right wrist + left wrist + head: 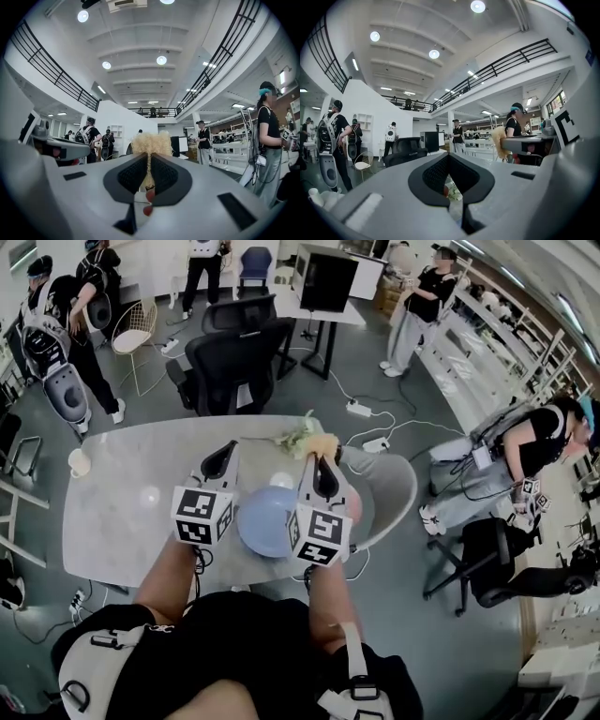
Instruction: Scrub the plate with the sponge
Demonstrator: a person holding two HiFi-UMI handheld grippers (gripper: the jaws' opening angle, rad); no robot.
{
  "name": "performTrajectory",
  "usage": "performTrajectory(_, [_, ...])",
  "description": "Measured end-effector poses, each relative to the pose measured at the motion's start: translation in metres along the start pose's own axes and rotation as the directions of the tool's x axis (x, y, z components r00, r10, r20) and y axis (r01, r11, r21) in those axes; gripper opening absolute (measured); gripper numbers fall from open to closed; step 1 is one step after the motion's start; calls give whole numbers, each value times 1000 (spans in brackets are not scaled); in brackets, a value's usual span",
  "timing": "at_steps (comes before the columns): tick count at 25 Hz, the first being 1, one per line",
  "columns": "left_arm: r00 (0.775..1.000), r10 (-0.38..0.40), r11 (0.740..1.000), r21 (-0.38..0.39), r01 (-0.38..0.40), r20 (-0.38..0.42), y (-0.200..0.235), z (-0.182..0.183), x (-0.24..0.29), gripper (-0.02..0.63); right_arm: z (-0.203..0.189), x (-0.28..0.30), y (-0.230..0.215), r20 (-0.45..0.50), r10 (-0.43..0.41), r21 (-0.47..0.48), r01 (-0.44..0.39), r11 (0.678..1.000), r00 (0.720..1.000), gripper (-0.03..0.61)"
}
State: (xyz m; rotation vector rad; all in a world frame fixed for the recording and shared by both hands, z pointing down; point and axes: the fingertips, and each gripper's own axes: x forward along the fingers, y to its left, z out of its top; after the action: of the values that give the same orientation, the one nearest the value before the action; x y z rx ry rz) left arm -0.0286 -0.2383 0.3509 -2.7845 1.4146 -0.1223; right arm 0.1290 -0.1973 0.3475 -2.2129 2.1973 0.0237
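Plate point(265, 521): round, pale blue, smooth and shallow, lower centre of the head view, on the table point(112, 531) between the two grippers. Its right edge is covered by the right gripper's marker cube.

Sponge point(151, 143): yellow, fuzzy, loose-fibred. Pinched in the right gripper point(150, 165), whose ribbed black pads are closed onto it with only a slit between them. In the head view the sponge point(322, 445) is held just beyond the plate, near the table's far edge and clear of the plate.

Left gripper point(447, 161): jaws together, nothing held. In the head view its tip point(226, 456) is up-left of the plate.

Table: pale, marble-patterned, rounded corners. White cup point(80, 462) at its left edge. A crumpled green-white thing point(298, 435) is behind the sponge, identity unclear.
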Motion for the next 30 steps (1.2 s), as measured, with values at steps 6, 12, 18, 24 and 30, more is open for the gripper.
performTrajectory(6, [999, 37, 999, -18, -37, 7, 15, 12, 32, -1, -5, 35, -13, -10, 53, -12, -53, 999, 999, 29])
performTrajectory(12, [997, 69, 998, -12, -69, -24, 2, 9, 54, 0, -2, 50, -31, -11, 110, 8, -110, 994, 994, 29])
performTrajectory(18, [993, 55, 998, -26, -58, -104, -8, -27, 64, 0, -19, 56, -46, -47, 122, 42, -120, 992, 991, 29])
performTrajectory(24, [979, 37, 997, -52, -48, -203, -8, -68, 59, 0, -23, 61, -41, -70, 149, 29, -147, 989, 986, 29])
performTrajectory(30, [950, 52, 993, -85, -82, -308, 6, -119, 46, 18, -37, 65, -30, -102, 161, 37, -158, 987, 982, 29])
